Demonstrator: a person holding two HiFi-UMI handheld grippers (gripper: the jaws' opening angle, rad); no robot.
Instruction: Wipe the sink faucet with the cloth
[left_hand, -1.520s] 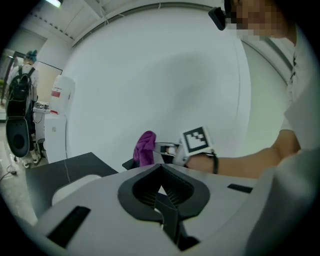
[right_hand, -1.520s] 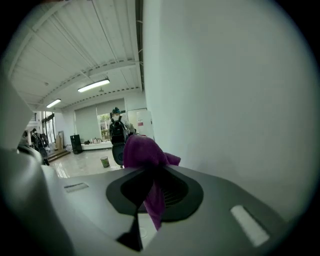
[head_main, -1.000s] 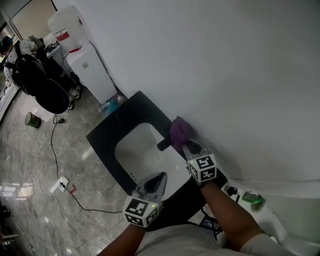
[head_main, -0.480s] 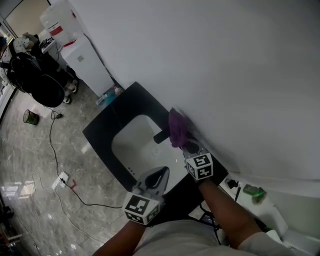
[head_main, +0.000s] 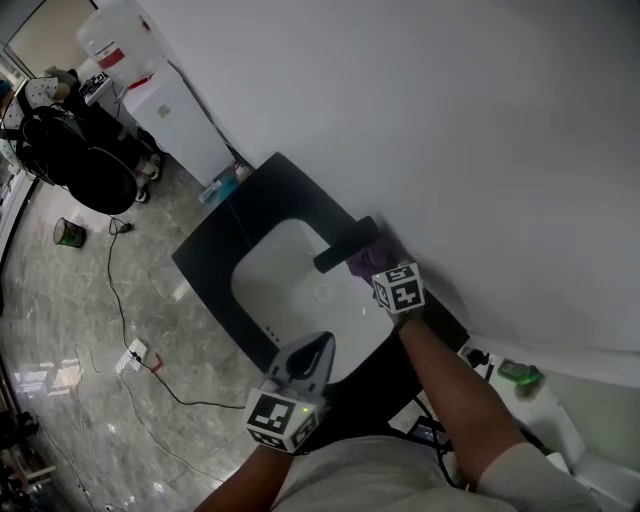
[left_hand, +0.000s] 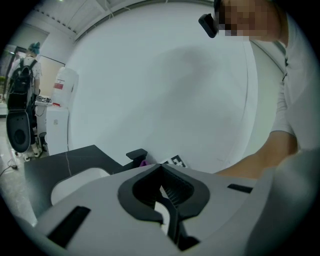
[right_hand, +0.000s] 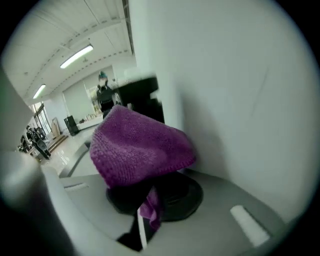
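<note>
black rectangular table (head_main: 238, 228) against a white wall, white oval sink basin (head_main: 290, 288) sunk in it, black faucet (head_main: 345, 246) at its back edge

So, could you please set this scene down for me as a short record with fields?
setting: white sink in a black counter, against a white wall
faucet: black, reaching out over the sink
cloth: purple, at the faucet's wall end
right gripper: shut on the cloth
left gripper: shut, empty, by the sink's near edge
</note>
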